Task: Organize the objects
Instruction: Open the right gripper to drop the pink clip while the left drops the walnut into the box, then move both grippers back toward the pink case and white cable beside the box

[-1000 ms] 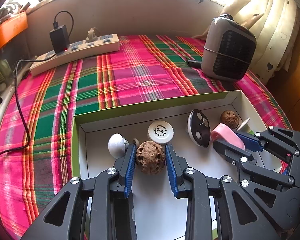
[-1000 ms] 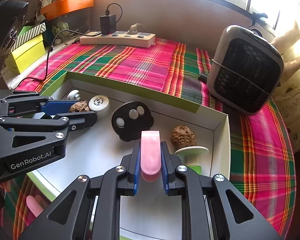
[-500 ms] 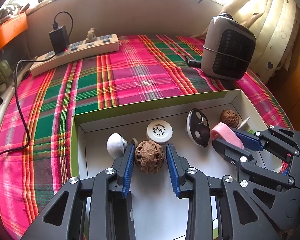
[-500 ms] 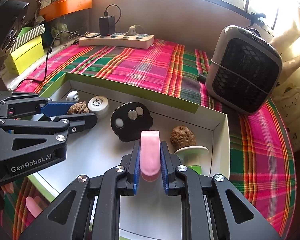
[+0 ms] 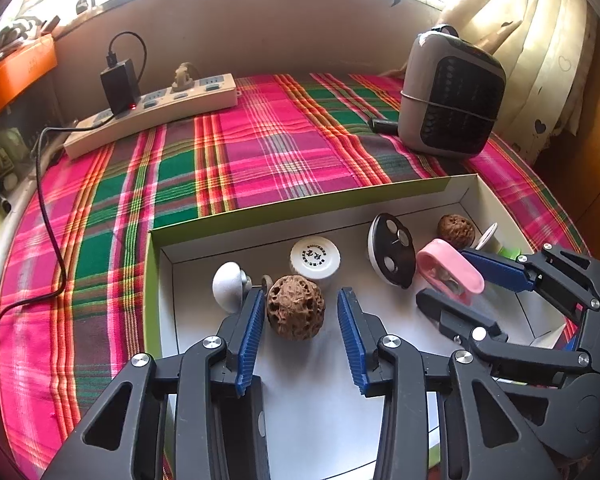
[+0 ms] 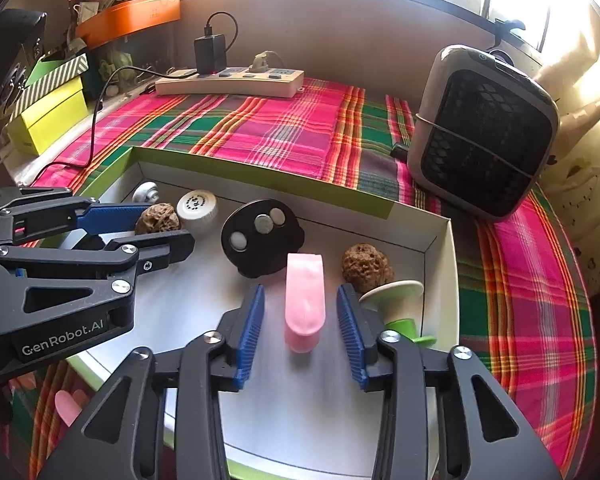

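Observation:
A shallow white box with a green rim (image 5: 300, 204) (image 6: 260, 172) holds the objects. My left gripper (image 5: 302, 312) is open around a brown walnut (image 5: 296, 306) (image 6: 157, 219) that rests on the box floor. My right gripper (image 6: 300, 316) (image 5: 456, 284) is open, with a pink clip (image 6: 304, 300) (image 5: 448, 270) lying between its fingers, touching neither. Also in the box: a white cap (image 5: 315, 257) (image 6: 198, 205), a black disc with buttons (image 5: 392, 250) (image 6: 262, 236), a second walnut (image 5: 456, 230) (image 6: 366, 266), a white knob (image 5: 228, 286) and a white-green spool (image 6: 396, 300).
The box lies on a pink-green plaid cloth (image 5: 240, 152). A grey heater (image 5: 452, 96) (image 6: 484, 132) stands at the back right. A power strip with a black charger (image 5: 152, 108) (image 6: 228, 80) lies at the back. Yellow-green boxes (image 6: 48, 116) stand at far left.
Both grippers have opened. The right one has let go of the pink clip, which now rests on the box floor. The left fingers have spread wider from the walnut.

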Demonstrator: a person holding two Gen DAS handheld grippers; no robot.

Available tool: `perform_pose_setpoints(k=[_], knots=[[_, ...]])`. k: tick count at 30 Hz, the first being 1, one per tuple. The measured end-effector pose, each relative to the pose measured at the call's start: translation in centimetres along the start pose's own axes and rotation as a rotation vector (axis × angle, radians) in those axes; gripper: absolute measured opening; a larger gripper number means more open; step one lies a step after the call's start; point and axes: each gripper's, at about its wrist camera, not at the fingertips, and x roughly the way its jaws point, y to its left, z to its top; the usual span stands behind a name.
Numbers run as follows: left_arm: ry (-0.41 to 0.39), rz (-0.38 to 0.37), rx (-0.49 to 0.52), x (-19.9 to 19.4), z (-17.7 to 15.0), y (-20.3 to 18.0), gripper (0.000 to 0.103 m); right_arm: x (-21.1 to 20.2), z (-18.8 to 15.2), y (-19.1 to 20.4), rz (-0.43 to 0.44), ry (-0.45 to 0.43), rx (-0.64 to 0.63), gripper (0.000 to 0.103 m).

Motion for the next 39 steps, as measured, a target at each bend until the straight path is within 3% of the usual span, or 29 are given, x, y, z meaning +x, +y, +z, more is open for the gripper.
perform_pose_setpoints(k=[18,39], knots=[[-0.056,0.03,-0.009,-2.9,-1.0,0.2,0.038,-2.3,-0.4,0.3,0.016,-0.044,0.036,0.047],[-0.153,0.063,-0.024,-8.4,-4.4,0.3,0.038,-6.7,-2.2,2.1,0.026,-0.105,0.061,0.048]])
